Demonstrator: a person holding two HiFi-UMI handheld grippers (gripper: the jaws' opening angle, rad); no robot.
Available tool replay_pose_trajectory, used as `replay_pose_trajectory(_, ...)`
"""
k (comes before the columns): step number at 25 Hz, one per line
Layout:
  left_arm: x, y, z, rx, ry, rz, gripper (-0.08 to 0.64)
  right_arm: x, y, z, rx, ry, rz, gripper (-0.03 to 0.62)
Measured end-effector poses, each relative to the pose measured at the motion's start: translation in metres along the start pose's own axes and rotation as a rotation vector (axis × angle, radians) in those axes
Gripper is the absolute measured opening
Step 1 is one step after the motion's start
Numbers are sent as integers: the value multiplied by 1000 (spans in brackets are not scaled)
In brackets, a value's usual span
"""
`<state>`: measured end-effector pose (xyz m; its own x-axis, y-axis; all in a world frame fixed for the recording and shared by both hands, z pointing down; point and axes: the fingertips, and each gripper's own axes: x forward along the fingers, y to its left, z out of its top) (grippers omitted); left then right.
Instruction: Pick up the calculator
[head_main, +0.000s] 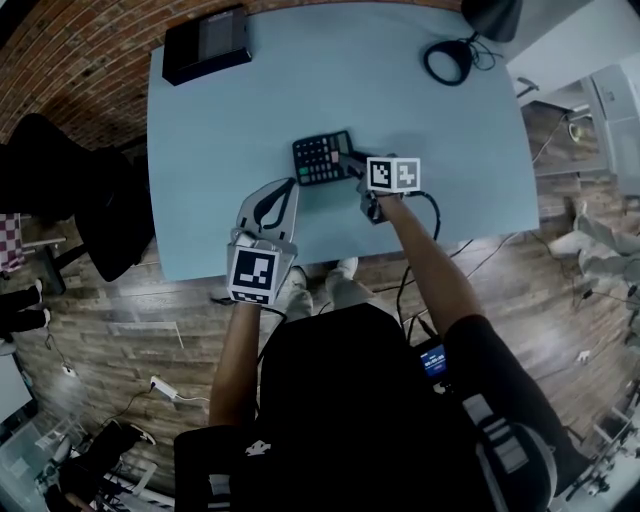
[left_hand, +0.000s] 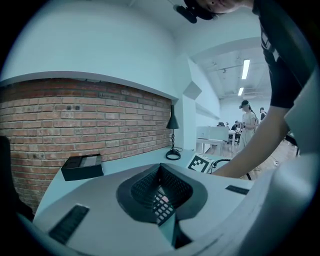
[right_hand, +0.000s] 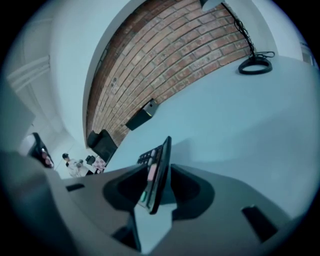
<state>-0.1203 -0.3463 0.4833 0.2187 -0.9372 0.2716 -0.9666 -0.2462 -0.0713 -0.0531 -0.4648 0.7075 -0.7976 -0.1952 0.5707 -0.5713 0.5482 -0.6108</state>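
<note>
The black calculator (head_main: 322, 158) lies near the middle of the pale blue table (head_main: 430, 130). My right gripper (head_main: 352, 165) is at its right end, jaws wide, one on each side of it. In the right gripper view the calculator (right_hand: 159, 170) shows edge-on between the fingers, with a gap to the right finger (right_hand: 192, 187). My left gripper (head_main: 292, 183) hovers just in front of the calculator's left part, its tips together and nothing in them. Past them, in the left gripper view, I see the calculator's keys (left_hand: 161, 206).
A black box (head_main: 207, 42) sits at the table's far left corner. A lamp's ring base (head_main: 447, 62) with its cable stands at the far right. A dark chair (head_main: 60, 180) is off the table's left side. A brick wall (left_hand: 75, 120) runs behind the table.
</note>
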Motion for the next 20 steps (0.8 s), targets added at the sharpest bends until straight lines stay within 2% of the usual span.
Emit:
replay_pose_trajectory(6,-1,6,-3,-7,5,11,9,9,3,-6,-5,42,16,143)
replay_pose_trajectory(8,-1,7,-3,-6,5,15,9,10,1,-7,8,39,14,138)
replay_pose_trajectory(10,-2,8,-4,-8,6,18,9,9,-1,-7,21,34,6,97)
replay_pose_trajectory(14,-2,12,-4,-10,9,17,9,8,-1,-5,49,29,12,91)
replay_pose_trajectory(20,-1,15,-2,-12,-3,13,10,6,7,-2,41,28,18,80)
